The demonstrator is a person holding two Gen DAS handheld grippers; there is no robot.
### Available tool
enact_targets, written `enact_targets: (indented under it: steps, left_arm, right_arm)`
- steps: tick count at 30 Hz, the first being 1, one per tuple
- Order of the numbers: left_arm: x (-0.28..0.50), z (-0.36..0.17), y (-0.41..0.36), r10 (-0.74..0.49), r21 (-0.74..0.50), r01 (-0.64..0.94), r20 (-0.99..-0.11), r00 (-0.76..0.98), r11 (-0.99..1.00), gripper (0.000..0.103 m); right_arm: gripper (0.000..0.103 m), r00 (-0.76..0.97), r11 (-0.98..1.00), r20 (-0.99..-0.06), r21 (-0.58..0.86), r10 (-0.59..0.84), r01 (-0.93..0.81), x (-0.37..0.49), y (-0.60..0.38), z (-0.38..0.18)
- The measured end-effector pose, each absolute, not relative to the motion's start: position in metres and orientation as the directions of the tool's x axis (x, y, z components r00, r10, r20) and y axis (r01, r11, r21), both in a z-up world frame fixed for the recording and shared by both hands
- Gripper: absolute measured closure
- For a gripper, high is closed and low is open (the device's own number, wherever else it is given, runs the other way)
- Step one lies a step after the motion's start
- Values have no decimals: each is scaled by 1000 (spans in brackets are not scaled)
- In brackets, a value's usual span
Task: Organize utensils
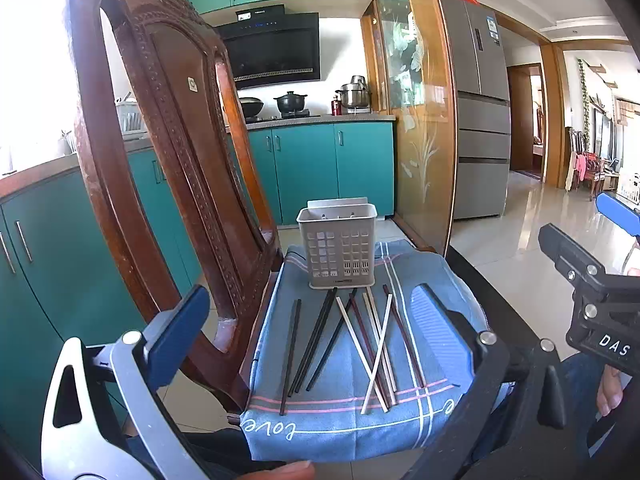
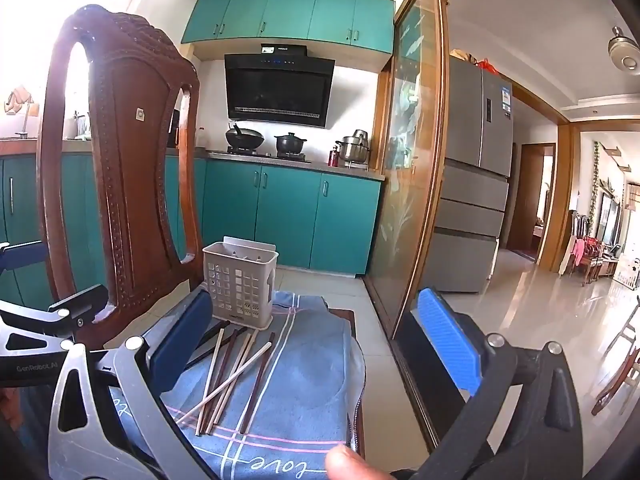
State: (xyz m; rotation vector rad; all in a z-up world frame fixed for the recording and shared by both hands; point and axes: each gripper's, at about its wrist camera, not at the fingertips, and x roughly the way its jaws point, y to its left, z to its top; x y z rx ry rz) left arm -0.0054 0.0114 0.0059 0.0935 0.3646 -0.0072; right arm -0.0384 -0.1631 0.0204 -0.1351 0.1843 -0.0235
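Left wrist view: chopsticks (image 1: pixel 352 344) lie between the open left claw's (image 1: pixel 308 344) fingers.

Both views are bright with daylight. In the left wrist view the window (image 1: pixel 28 80) behind the chair back (image 1: pixel 160 140) is blown out to plain white, and the same glare washes the upper left of the right wrist view. The floor tiles (image 2: pixel 520 320) shine with pale reflections from the far room, and the glass door panel (image 1: pixel 416 120) shows soft sheen. Shadows on the blue cloth (image 1: pixel 340 400) are faint and soft-edged. The fisheye lens bends straight lines hard toward the edges, and dark vignette fills the corners. The centre is sharp; the near fingers (image 2: pixel 180 344) and a fingertip at the bottom edge look slightly soft.
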Motion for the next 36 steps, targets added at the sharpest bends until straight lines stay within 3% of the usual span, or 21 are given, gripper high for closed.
enact_targets:
  steps: [36]
  left_arm:
    - [-6,4,12,17,95,17,-346,938,995,3]
  right_arm:
    - [3,987,991,-156,-131,-23,2,-45,-166,21]
